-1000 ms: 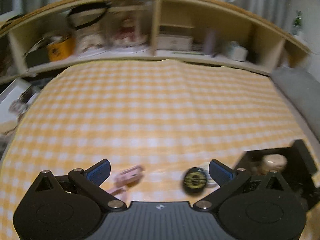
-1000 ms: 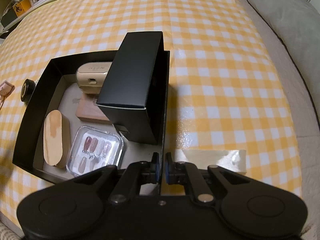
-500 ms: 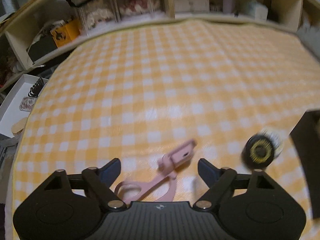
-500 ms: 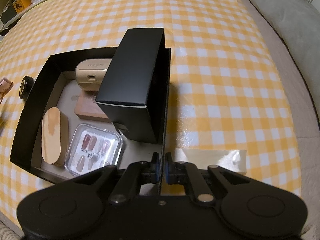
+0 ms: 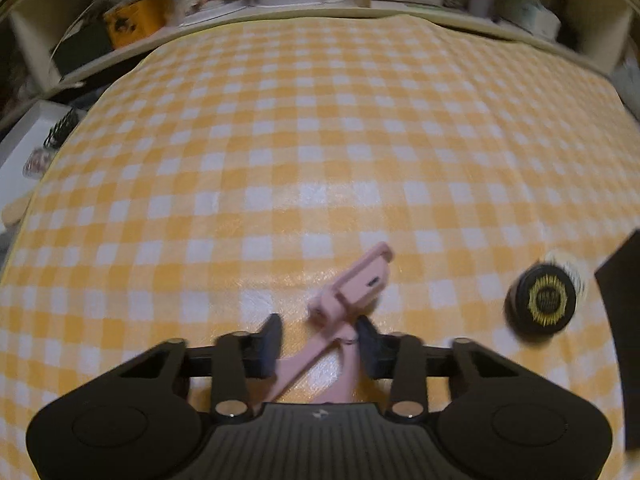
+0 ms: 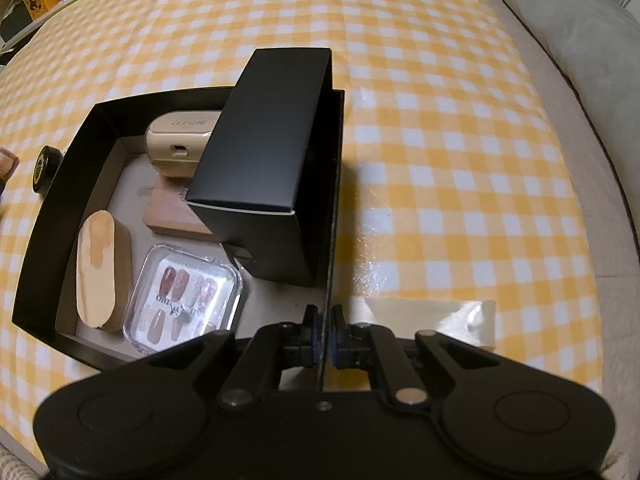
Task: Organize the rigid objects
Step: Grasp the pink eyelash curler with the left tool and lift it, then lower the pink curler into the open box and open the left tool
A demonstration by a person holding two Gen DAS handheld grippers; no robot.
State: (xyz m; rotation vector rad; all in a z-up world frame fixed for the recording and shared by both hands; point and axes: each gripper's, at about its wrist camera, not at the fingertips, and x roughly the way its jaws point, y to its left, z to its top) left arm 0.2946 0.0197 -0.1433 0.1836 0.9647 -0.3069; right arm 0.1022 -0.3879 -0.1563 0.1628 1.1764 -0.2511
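While on cloth (image 5: 320, 140), pink curler (image 5: 360, 280) between closing jaws of left gripper (image 5: 319, 322).

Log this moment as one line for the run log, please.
left gripper: shut on pink eyelash curler | right gripper: shut on black tray wall | round black jar: on cloth, outside tray

We list: yellow-and-white checked cloth (image 5: 320, 140); pink clip (image 5: 352, 292); black jar (image 5: 544, 304) with gold sunburst lid; black box (image 6: 52, 208); beige case (image 6: 180, 140); grey cushion (image 6: 580, 40).
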